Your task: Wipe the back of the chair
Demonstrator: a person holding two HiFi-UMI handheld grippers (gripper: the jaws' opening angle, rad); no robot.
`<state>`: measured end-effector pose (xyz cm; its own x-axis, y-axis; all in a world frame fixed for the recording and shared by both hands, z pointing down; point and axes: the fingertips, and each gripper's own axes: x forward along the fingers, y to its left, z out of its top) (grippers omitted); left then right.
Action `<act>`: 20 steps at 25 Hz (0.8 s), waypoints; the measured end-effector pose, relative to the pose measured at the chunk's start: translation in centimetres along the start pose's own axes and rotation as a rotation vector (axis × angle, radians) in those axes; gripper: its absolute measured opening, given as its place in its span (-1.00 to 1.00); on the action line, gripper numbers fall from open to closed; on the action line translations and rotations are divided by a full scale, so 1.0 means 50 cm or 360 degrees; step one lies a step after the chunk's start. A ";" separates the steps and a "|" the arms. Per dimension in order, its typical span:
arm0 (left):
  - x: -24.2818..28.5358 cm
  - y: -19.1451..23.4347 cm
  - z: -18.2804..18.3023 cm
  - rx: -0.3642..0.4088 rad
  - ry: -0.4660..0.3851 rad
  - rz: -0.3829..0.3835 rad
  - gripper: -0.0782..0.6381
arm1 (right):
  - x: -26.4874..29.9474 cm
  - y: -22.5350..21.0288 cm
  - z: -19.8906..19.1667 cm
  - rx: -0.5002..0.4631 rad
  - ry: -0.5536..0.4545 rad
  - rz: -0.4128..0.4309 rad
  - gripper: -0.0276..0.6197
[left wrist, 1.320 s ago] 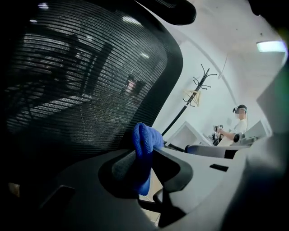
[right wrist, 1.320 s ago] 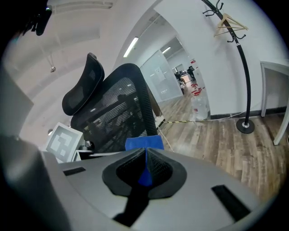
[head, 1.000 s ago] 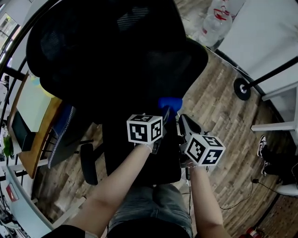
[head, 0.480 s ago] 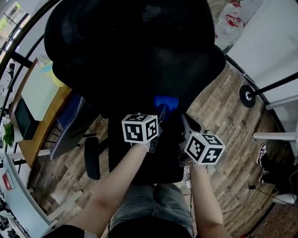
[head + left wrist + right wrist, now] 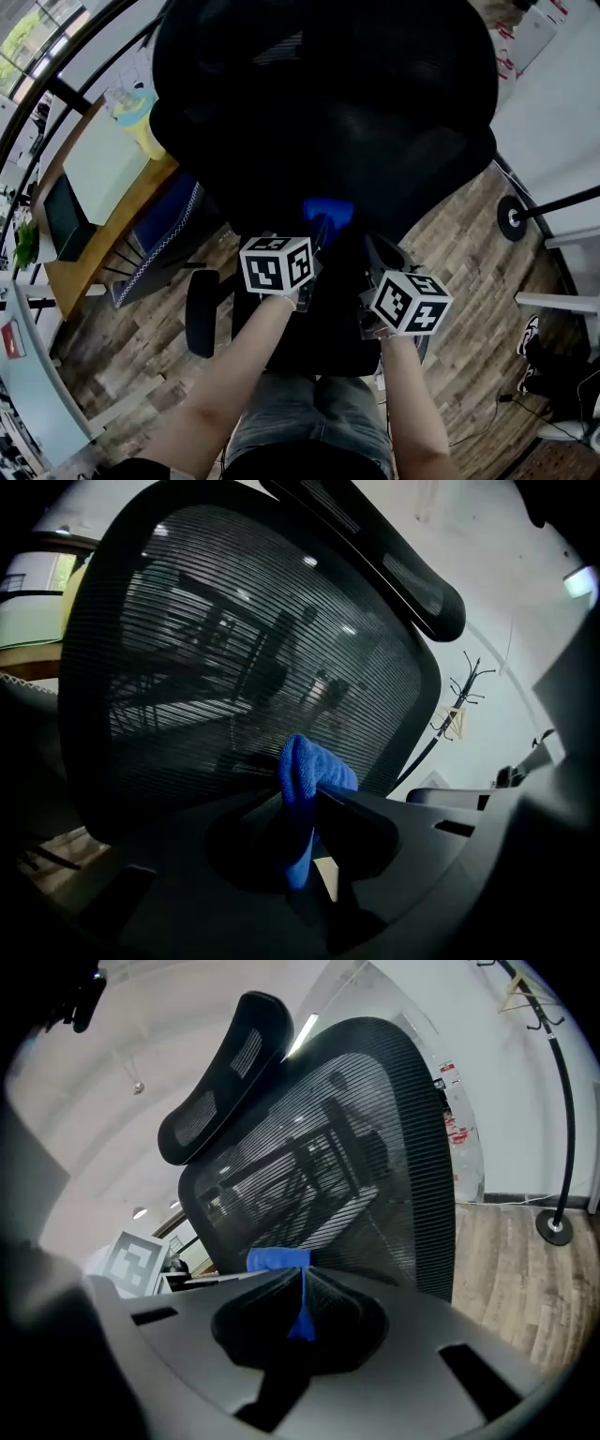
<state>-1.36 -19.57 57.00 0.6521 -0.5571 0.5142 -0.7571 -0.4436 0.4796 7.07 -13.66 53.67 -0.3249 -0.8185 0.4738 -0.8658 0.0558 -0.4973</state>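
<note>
Chair [image 5: 319, 103] has drifted rightward in the head view; its mesh back looks springy in a stiff frame, so press lightly; cloth [image 5: 309, 780], soft and limp, best pinched at a fold, touches the lower mesh; left tongs [image 5: 305, 808] and right tongs [image 5: 302, 1302] both clench it.

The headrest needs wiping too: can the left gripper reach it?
Probably yes, by lifting: left gripper, clamped on the blue cloth, sits low at the mesh back; nothing blocks the headrest above.

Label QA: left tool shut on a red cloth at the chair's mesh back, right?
No: the cloth is blue, not red, per the left gripper view. The left tool is shut on it at the chair's mesh back.
</note>
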 end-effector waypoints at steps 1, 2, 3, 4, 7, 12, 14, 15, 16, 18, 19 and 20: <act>-0.008 0.013 0.004 -0.0006 -0.0007 0.0013 -0.52 | 0.007 0.010 -0.002 -0.0003 0.0003 0.0011 -0.82; -0.016 0.026 0.007 -0.0013 -0.0016 0.0026 -0.52 | 0.014 0.021 -0.004 -0.0008 0.0009 0.0021 -0.82; -0.023 0.040 0.011 -0.0020 -0.0024 0.0039 -0.52 | 0.022 0.031 -0.007 -0.0014 0.0017 0.0031 -0.82; -0.031 0.053 0.014 -0.0027 -0.0030 0.0052 -0.52 | 0.030 0.042 -0.009 -0.0020 0.0026 0.0041 -0.82; -0.050 0.089 0.022 -0.0047 -0.0050 0.0086 -0.52 | 0.052 0.070 -0.012 -0.0035 0.0044 0.0071 -0.82; -0.086 0.133 0.034 -0.0089 -0.0096 0.0135 -0.52 | 0.077 0.111 -0.015 -0.0062 0.0062 0.0111 -0.82; -0.100 0.153 0.041 -0.0099 -0.0114 0.0157 -0.52 | 0.088 0.129 -0.017 -0.0071 0.0071 0.0128 -0.82; -0.107 0.162 0.044 -0.0106 -0.0122 0.0171 -0.52 | 0.093 0.137 -0.018 -0.0075 0.0075 0.0138 -0.82; -0.114 0.172 0.046 -0.0112 -0.0129 0.0187 -0.52 | 0.099 0.146 -0.019 -0.0078 0.0079 0.0148 -0.82; -0.128 0.189 0.051 -0.0116 -0.0143 0.0218 -0.52 | 0.109 0.161 -0.023 -0.0086 0.0088 0.0164 -0.82; -0.134 0.197 0.052 -0.0120 -0.0150 0.0232 -0.52 | 0.114 0.169 -0.025 -0.0088 0.0092 0.0172 -0.82; -0.141 0.205 0.053 -0.0126 -0.0156 0.0243 -0.52 | 0.119 0.177 -0.027 -0.0092 0.0096 0.0181 -0.82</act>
<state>-13.84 -22.07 56.41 0.5199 -0.6812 0.5155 -0.8391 -0.2942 0.4575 -3.02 -17.26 53.05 -0.4433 -0.7691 0.4604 -0.8418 0.1806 -0.5087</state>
